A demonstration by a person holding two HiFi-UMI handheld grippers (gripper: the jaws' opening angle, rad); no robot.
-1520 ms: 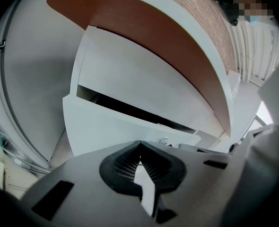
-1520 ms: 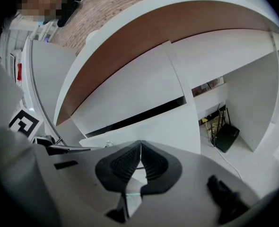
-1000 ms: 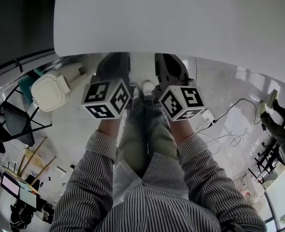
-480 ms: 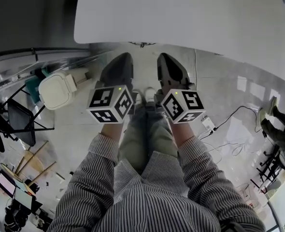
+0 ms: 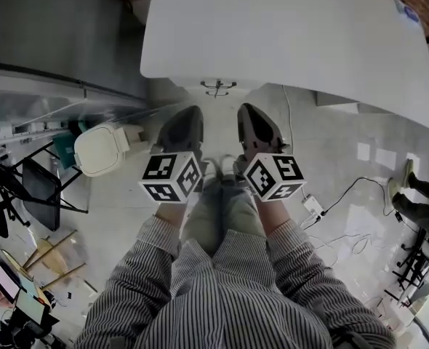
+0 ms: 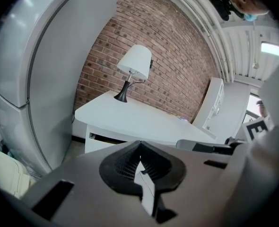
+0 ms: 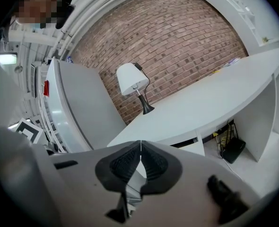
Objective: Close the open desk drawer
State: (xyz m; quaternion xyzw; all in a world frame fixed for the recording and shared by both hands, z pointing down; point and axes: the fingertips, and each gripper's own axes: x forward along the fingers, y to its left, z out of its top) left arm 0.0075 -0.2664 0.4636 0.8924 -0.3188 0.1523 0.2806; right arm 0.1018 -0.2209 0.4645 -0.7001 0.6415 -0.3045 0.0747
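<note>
A white desk (image 5: 287, 35) fills the top of the head view. Its drawer front (image 6: 98, 141) sits below the left end of the top, with a thin dark gap (image 6: 95, 136) above it. The same drawer front (image 7: 196, 148) shows in the right gripper view, under a dark slot. My left gripper (image 5: 186, 116) and right gripper (image 5: 248, 113) hang side by side over the floor, short of the desk edge. The left gripper (image 6: 140, 148) and right gripper (image 7: 140, 146) are each shut on nothing. The head view hides the drawer under the desk top.
A white lamp (image 6: 135, 66) stands on the desk's left end before a brick wall. A white lidded bin (image 5: 102, 149) and a black chair (image 5: 27, 187) are at my left. Cables and a power strip (image 5: 313, 206) lie on the floor at right. A black bag (image 7: 234, 148) sits under the desk.
The desk edge has drawn away toward the top of the head view, and more floor shows between it and the grippers. Both grippers stay shut, side by side.
</note>
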